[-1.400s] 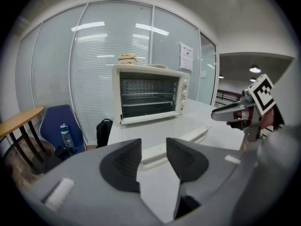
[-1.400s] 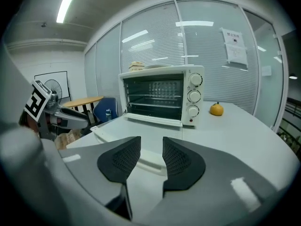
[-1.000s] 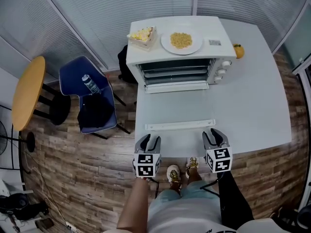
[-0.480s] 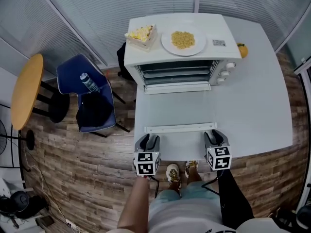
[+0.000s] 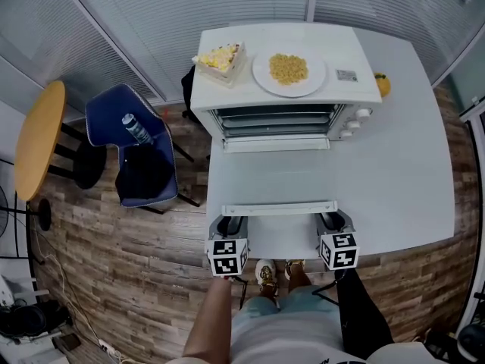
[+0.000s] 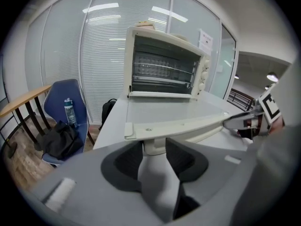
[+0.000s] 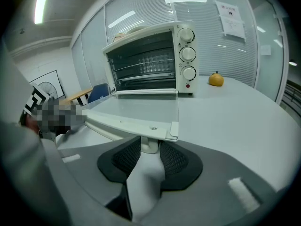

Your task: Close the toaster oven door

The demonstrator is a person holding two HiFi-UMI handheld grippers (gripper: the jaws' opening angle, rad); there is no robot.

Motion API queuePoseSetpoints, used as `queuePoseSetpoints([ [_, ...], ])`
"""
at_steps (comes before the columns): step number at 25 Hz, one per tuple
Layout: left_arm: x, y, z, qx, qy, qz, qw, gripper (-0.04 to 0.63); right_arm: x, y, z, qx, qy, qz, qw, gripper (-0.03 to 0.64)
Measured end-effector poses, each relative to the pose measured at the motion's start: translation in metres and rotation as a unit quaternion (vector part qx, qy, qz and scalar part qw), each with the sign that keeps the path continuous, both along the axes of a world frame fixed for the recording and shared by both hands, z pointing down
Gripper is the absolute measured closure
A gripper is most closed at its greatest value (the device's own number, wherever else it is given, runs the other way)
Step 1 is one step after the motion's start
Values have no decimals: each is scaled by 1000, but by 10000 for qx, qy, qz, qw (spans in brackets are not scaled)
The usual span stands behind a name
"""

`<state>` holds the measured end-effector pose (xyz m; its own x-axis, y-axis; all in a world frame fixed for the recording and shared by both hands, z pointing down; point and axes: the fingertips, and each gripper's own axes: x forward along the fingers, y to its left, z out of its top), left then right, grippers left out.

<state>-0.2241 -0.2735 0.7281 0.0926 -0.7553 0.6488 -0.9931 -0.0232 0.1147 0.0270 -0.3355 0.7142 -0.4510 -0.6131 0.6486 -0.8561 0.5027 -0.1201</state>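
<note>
While the door (image 5: 277,177) hangs open and level, the left gripper (image 5: 233,224) and right gripper (image 5: 331,220) each have their jaws clamped on a post of its handle (image 5: 279,208).

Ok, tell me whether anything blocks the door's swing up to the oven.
Nothing visible does: the glass door lies bare, and the toaster oven mouth shows only racks, none sticking out.
</note>
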Motion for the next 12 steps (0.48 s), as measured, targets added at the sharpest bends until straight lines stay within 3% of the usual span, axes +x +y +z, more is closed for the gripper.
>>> queuePoseSetpoints([
  [12,0,1,-8,-20,-266,-96,9996,393,1,1,-7,40,-27,-15,10000,497],
])
